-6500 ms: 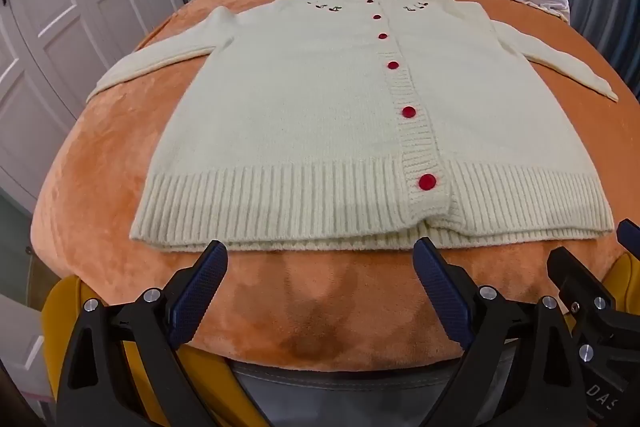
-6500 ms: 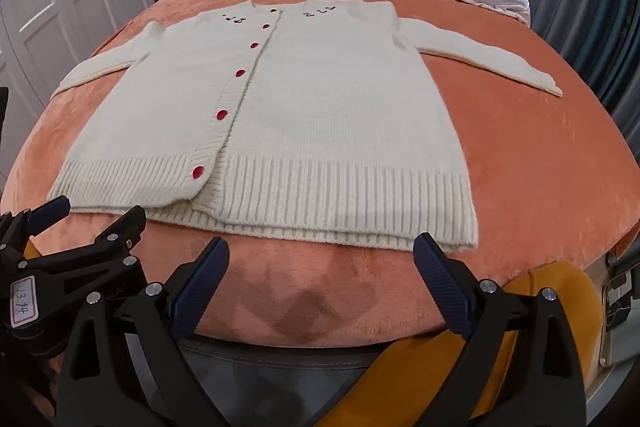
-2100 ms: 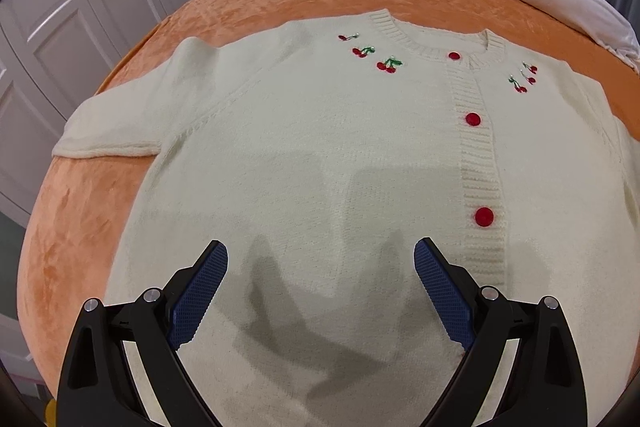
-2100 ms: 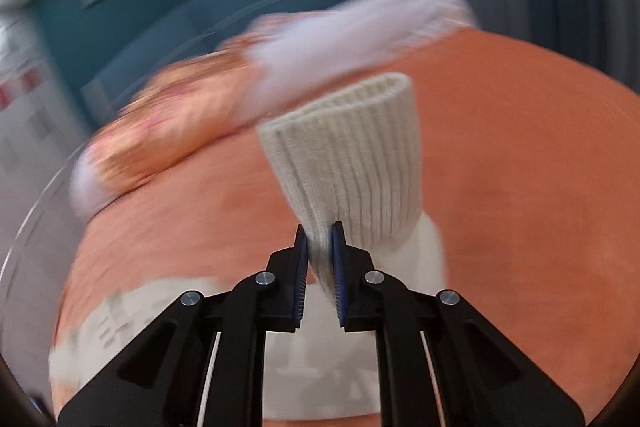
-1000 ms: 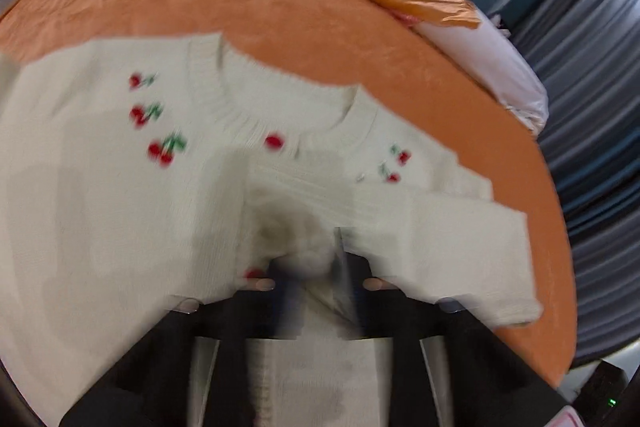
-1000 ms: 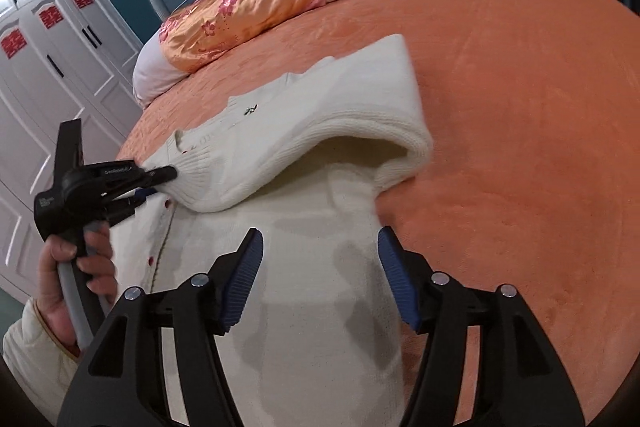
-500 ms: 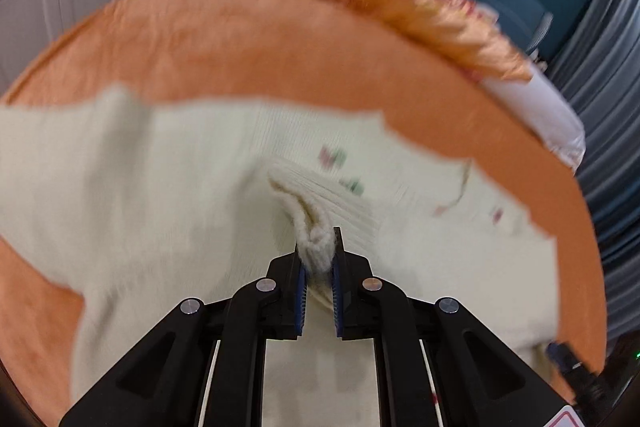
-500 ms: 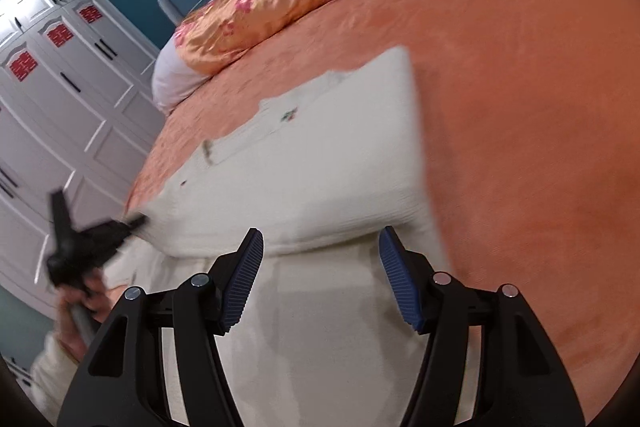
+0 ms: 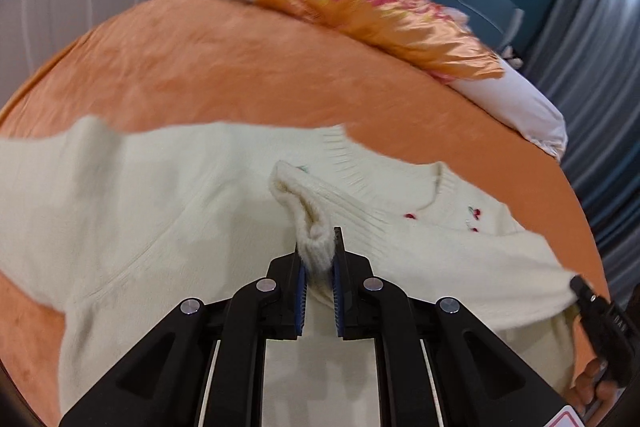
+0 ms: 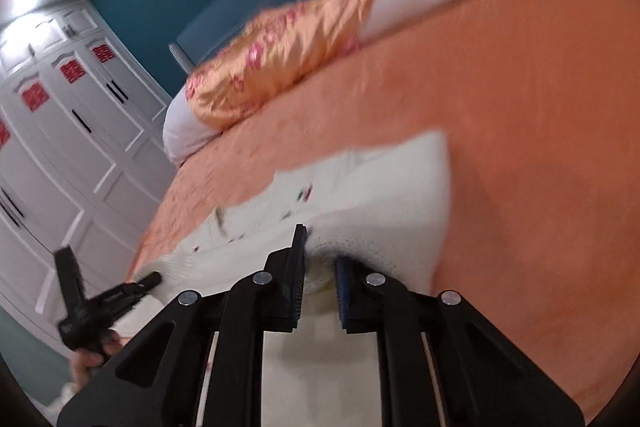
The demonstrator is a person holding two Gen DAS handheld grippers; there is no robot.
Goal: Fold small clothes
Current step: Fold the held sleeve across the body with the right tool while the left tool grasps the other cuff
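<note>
Cream cardigan point(image 9: 140, 211) spread on the orange bed cover point(image 9: 240, 67), right sleeve folded across the chest. Left gripper point(image 9: 319, 263) jaws clamped on the sleeve cuff point(image 9: 304, 211) near the collar. Right gripper point(image 10: 320, 267) jaws closed on the sleeve fold point(image 10: 380, 223) at the cardigan's right edge. Pillows point(image 9: 360, 3) at the head of the bed. No containers in sight.

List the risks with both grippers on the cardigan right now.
1. The left gripper pinches only a small bunch at the cuff; the knit may slip out mid-fold.
2. The right gripper bites the thick folded edge of the cardigan with its fingers partly apart, so some layers might drop.
3. Pulling against each other could stretch the knit or drag the cardigan across the bedspread.
</note>
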